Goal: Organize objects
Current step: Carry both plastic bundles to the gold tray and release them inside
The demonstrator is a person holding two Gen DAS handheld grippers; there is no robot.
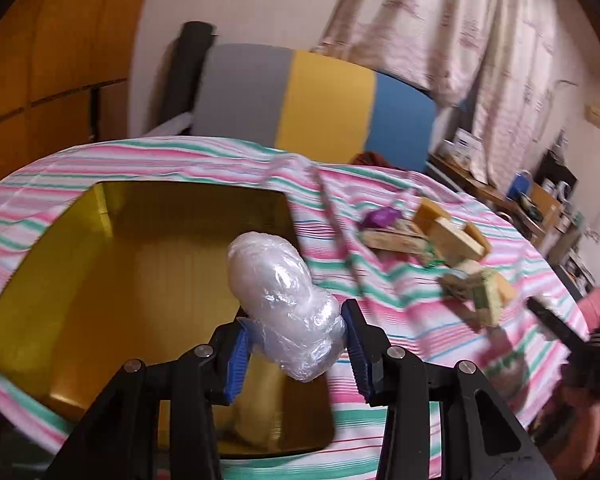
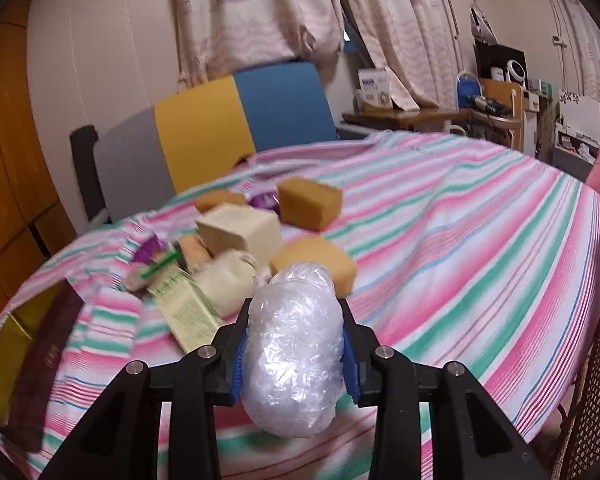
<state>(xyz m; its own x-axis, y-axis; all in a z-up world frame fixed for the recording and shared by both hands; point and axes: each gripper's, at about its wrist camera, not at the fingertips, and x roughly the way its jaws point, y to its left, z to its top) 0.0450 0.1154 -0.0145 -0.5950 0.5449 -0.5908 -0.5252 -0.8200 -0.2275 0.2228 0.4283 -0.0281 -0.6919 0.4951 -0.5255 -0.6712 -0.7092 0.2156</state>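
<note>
A: Left gripper (image 1: 294, 354)?
B: Clamped on a clear plastic-wrapped oval bundle (image 1: 284, 300); held above the yellow square tray (image 1: 100, 280).

A: Right gripper (image 2: 292, 354)?
B: Clamped on a second plastic-wrapped bundle (image 2: 296, 352); held right of the tray, near tan sponge blocks (image 2: 308, 202).

The cloth (image 2: 460, 216) under my work is striped pink, green and white, with thin blue lines here and there. My tray (image 1: 112, 264) shines golden yellow inside, and both bundles (image 1: 284, 304) (image 2: 296, 352) I carry are clear, whitish plastic (crinkled and glossy). My pads (image 1: 236, 364) are blue on black frames; the sponges (image 2: 308, 200) are tan, one wrapper (image 2: 148, 250) purple.
</note>
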